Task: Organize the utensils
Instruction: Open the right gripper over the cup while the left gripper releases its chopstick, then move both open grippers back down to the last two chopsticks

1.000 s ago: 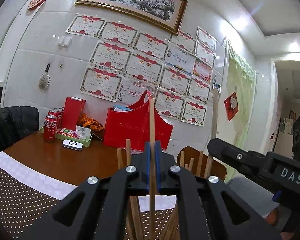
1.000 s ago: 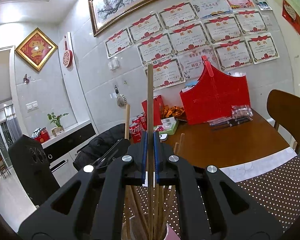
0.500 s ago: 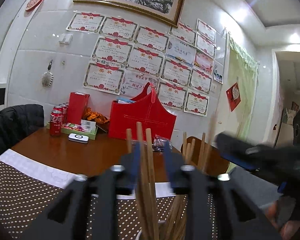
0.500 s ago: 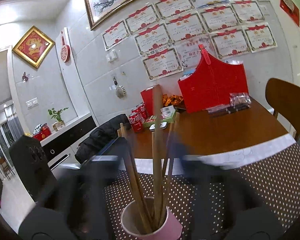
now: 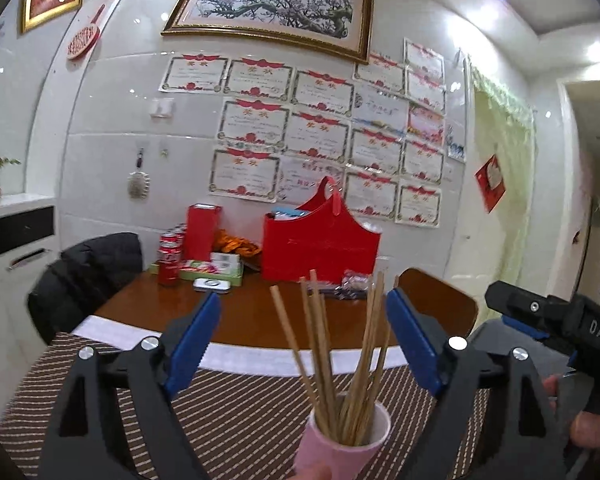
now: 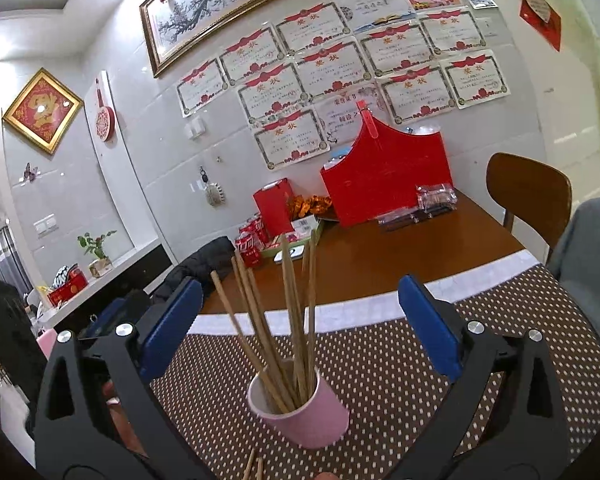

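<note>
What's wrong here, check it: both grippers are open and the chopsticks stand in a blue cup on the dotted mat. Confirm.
The cup's colour is wrong. Both grippers are open and the chopsticks stand in a pink cup on the dotted mat, as the right wrist view shows.

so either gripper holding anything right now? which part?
Nothing held. Left gripper and right gripper are both open; the chopsticks stand loose in the pink cup.
</note>
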### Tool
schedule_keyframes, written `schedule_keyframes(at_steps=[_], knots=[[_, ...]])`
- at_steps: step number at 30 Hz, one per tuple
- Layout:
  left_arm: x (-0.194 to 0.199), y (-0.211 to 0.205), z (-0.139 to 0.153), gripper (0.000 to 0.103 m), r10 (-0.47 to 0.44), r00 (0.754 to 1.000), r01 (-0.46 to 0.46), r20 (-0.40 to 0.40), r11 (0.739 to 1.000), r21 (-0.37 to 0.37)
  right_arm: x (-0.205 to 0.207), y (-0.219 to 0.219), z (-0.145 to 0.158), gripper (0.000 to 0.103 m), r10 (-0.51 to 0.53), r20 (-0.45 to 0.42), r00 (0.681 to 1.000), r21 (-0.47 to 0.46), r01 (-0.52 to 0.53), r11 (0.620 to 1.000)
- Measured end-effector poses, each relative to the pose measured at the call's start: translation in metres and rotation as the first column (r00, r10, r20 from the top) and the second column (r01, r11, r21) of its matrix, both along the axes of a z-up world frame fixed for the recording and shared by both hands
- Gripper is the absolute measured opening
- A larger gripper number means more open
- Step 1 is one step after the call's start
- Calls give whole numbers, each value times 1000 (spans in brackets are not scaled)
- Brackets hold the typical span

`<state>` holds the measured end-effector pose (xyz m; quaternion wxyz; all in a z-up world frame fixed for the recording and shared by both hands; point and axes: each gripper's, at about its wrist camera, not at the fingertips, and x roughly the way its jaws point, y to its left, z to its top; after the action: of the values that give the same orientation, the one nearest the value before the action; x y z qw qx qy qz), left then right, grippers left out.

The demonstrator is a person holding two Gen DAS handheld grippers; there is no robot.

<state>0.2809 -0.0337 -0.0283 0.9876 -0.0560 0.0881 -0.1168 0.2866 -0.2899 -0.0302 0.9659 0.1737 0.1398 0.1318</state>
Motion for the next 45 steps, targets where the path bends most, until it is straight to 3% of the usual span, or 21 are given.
schedule_keyframes(at_steps=[11,25,33,45], knots=[[-69,27,24,83,78,995,-71,-66,993,98,-63,25,-3,97,31,-75,997,-72,-36,997],[-125,48,10,83,101,984,-84,-149,990,114,-126,40,-9,97,67,-98,993,-122,-79,989],[-130,41,-36,83,93,958,-49,-271,985,164,-132,36,-25,97,56,-149,987,-137,-77,988],[-119,10,-131,83,87,857,64,-508,960,272,-124,24,-75,97,40,-273,961,-115,-74,991]])
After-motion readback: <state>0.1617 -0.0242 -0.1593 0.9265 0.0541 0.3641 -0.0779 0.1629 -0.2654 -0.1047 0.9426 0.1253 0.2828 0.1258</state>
